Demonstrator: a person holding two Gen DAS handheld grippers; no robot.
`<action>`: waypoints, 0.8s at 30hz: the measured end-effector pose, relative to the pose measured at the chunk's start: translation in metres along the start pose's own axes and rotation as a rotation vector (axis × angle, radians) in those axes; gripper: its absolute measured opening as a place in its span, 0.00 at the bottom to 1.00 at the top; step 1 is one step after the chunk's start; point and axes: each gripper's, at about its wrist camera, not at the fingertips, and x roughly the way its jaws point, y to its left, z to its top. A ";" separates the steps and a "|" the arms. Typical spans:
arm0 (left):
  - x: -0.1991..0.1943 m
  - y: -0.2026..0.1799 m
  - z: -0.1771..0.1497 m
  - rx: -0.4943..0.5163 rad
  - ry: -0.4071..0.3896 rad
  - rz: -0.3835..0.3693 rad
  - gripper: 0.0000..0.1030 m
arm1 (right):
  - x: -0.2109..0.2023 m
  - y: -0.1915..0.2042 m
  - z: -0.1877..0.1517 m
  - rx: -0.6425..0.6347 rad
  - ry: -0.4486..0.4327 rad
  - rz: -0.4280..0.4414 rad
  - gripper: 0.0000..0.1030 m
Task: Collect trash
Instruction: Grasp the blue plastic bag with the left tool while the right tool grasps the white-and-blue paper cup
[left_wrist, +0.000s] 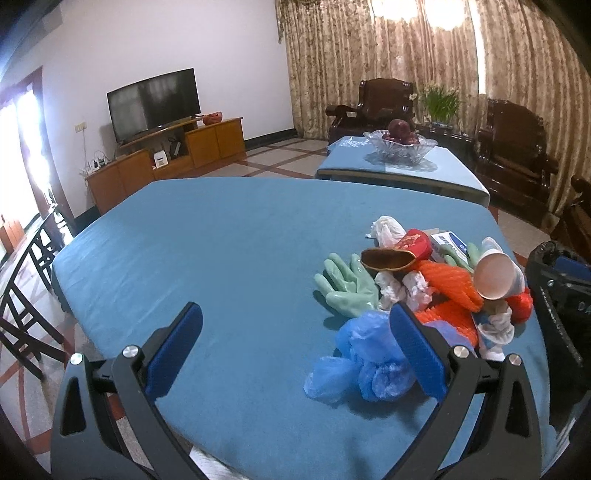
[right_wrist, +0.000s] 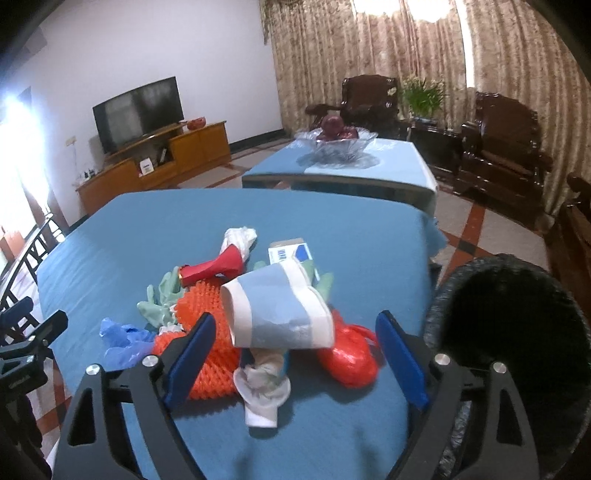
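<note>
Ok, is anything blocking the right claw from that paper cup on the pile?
Nothing visible does. The right claw is open, and the paper cup lies on top of the pile straight ahead between its fingers. The bin stands just right.

We are in a home living room. A flat black television (left_wrist: 155, 101) stands on a low orange-brown wooden cabinet (left_wrist: 166, 158) against a white wall. Dark carved wooden armchairs (right_wrist: 498, 147) sit before long beige patterned curtains (left_wrist: 406, 62), with a potted green plant (right_wrist: 421, 96) between them, and a clear glass fruit bowl (right_wrist: 338, 146) rests on a blue-covered low table (right_wrist: 406, 173).
</note>
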 end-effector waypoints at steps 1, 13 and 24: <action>0.002 -0.001 0.001 0.000 -0.001 0.001 0.95 | 0.007 0.001 0.002 -0.004 0.006 -0.005 0.84; 0.027 -0.013 0.004 0.004 0.027 0.011 0.95 | 0.047 0.004 0.005 -0.040 0.086 0.013 0.84; 0.022 -0.019 -0.002 -0.009 0.047 -0.035 0.95 | 0.023 0.009 0.003 -0.055 0.034 0.065 0.68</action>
